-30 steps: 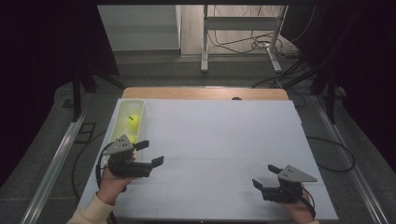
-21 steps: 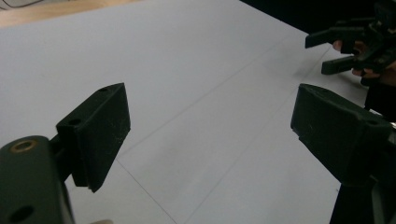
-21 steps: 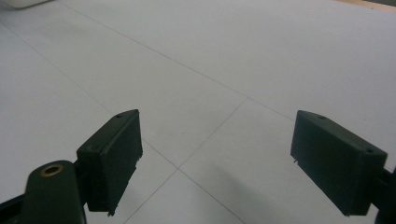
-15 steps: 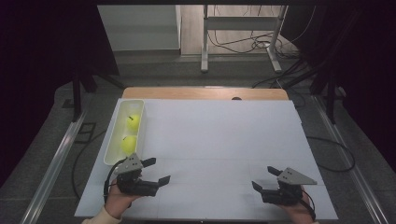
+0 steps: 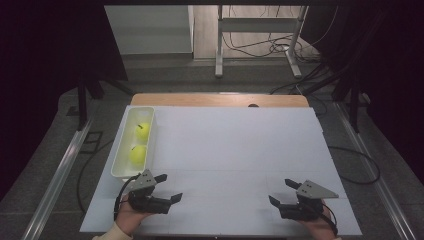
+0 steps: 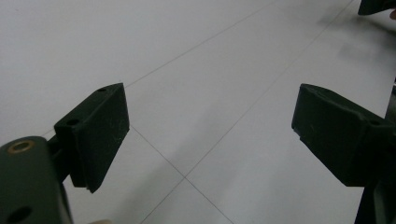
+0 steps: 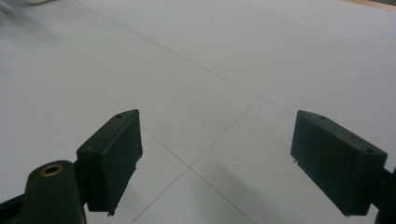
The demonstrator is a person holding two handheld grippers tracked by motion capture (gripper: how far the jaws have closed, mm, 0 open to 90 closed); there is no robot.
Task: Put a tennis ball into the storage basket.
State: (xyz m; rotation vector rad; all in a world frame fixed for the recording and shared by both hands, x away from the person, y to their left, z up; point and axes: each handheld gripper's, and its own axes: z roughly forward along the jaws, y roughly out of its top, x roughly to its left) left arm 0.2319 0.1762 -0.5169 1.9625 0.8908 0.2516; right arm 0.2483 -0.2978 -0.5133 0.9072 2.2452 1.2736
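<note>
A long white tray lies along the table's left edge and holds two yellow-green fruits with dark stems. My left gripper hovers low over the white table just in front of the tray's near end. Its jaws stand open and have just been opening a little, with nothing between them. In the left gripper view the left gripper has bare white surface between its pads. My right gripper rests open near the front right, and the right gripper is also empty.
The white table sheet has thin seam lines. A wooden strip runs along its far edge. Beyond it are a grey floor, cables and a metal stand. The other gripper shows at the left gripper view's top right corner.
My left gripper has moved down and toward the near edge, away from beside the tray, uncovering the nearer fruit. The right gripper has stayed put.
</note>
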